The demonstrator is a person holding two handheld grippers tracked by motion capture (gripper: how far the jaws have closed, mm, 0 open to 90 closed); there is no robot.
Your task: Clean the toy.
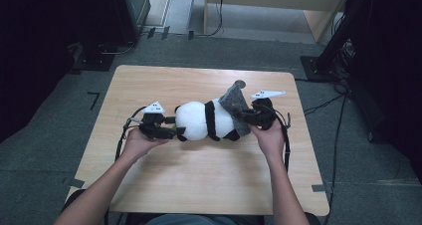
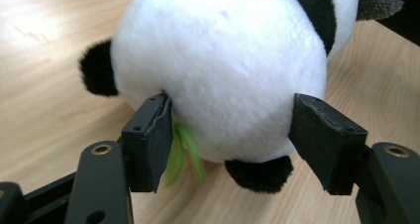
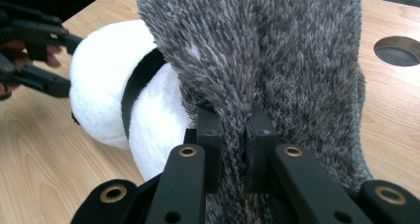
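The right gripper (image 3: 236, 130) is clamped on a fold of the grey fuzzy cloth (image 3: 277, 50), which rises from its jaws and drapes over the near end of the plush panda (image 1: 209, 120). The panda lies lengthwise across the bench (image 1: 199, 180), between both hands. The left gripper (image 2: 233, 135) stands apart around the head, one pad touching the fur, the other just clear. Panda: white, black band, black ears, green leaf.
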